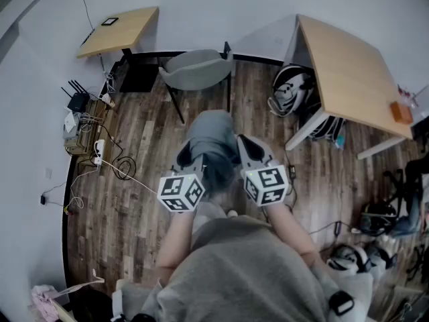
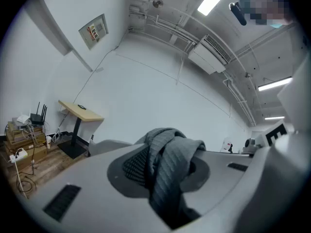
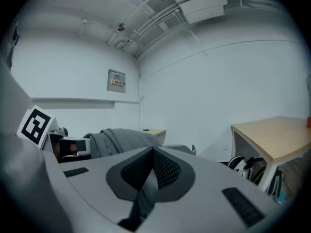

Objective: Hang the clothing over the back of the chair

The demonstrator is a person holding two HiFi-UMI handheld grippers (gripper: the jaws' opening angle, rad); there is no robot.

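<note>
Pinching grey clothing [image 1: 212, 134], left gripper [image 1: 185, 157] and right gripper [image 1: 245, 147] outstretched, abreast

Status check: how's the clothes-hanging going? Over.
Both shut on the clothing: left gripper, right gripper. Clothing held up, not yet on the chair. Nothing in between.

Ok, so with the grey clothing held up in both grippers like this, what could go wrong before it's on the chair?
The right gripper pinches only a thin fold of the clothing, so that side may slip free on the way. The left gripper holds a thick bunch, so the clothing might land lumpy and uneven over the curved back of the chair and slide off.
</note>
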